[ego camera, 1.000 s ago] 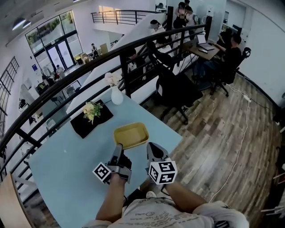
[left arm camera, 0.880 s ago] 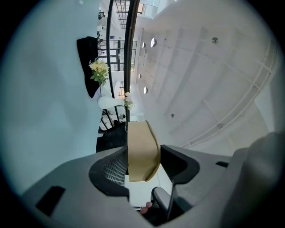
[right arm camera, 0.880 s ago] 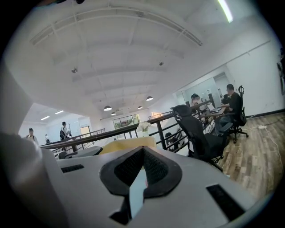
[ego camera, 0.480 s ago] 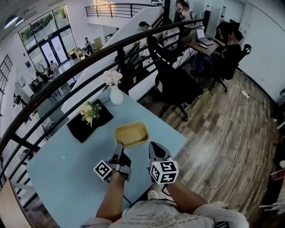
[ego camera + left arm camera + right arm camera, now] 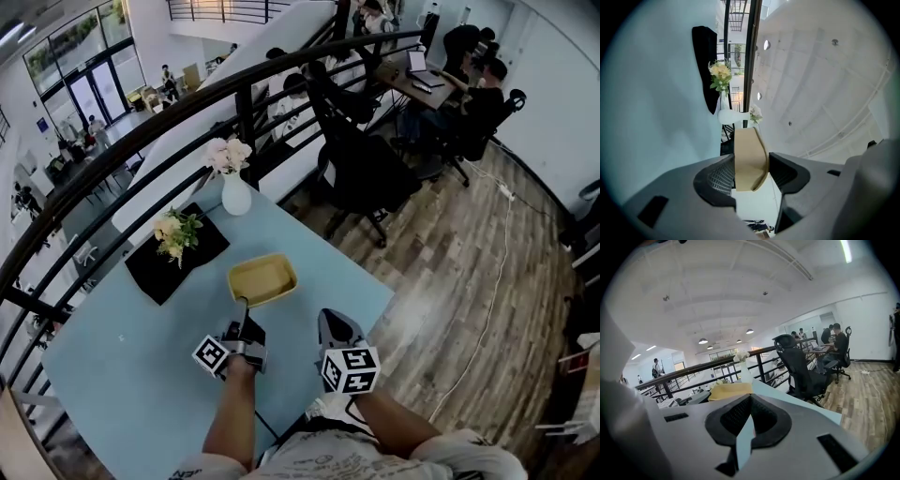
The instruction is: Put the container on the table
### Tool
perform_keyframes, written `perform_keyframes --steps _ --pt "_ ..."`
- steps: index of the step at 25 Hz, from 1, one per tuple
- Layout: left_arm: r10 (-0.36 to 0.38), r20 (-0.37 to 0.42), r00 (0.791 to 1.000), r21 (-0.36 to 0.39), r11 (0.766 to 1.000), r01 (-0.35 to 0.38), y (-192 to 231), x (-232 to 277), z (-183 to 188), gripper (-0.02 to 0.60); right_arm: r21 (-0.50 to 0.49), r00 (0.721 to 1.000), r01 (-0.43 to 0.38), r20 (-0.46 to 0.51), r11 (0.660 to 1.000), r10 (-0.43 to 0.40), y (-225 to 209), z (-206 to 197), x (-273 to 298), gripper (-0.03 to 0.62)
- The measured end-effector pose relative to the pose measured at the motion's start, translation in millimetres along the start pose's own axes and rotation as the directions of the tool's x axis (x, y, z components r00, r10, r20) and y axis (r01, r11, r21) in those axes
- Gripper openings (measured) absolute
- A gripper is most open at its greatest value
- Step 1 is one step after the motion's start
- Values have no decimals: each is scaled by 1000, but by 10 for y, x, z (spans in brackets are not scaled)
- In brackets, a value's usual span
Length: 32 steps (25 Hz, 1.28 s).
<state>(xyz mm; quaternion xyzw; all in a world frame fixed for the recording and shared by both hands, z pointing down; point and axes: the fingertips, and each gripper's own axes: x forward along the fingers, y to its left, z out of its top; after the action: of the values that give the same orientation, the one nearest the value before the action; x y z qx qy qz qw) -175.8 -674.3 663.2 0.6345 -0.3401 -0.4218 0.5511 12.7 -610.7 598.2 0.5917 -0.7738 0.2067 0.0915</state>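
The left gripper (image 5: 751, 171) clamps the near rim of the shallow yellow rectangular container (image 5: 262, 279) — the right gripper (image 5: 751, 397) is closed, empty.

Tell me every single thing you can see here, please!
Table: one, light blue, beside the railing.
Container: one, yellow, at the table's middle.
Vase: one, white with pale flowers, at the table's far corner.
Mat: one, black, left of the container.
Bouquet: one, yellow and green, on the mat.
Railing: one, black, behind the table.
Office chairs: at least two, black, on the floor to the right.
Floor: one, brown wood, right side.
Left gripper: one, grey and black, shut on the container's near rim.
Right gripper: one, grey and black, jaws together, empty, near the table's edge.
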Motion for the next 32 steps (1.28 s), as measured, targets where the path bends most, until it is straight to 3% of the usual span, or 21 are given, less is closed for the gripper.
perform_keyframes --steps 4,15,21,26,29,31,32 --pt "34 14 999 -24 999 -33 239 -9 93 236 -2 1000 9 -17 1000 -9 -29 -80 28 3" --pt "91 -45 995 11 996 -91 446 24 -13 236 2 999 30 -36 1000 -30 -103 -105 -8 3" --pt "212 -50 976 71 976 -208 714 -30 14 236 13 999 36 -41 999 -36 -175 -121 1 3" --pt "253 -36 967 101 963 -248 780 -61 49 236 15 998 36 -48 999 -35 -217 -145 -23 3" --pt "313 -9 950 147 940 -308 836 -117 92 238 18 998 39 -52 999 -38 -244 -168 -45 3" --pt "377 2 926 231 901 -367 878 -173 115 253 16 998 40 -53 999 -39 -247 -175 -65 3" --pt "417 2 909 288 870 -399 909 -200 120 259 15 998 40 -54 999 -39 -245 -178 -70 3"
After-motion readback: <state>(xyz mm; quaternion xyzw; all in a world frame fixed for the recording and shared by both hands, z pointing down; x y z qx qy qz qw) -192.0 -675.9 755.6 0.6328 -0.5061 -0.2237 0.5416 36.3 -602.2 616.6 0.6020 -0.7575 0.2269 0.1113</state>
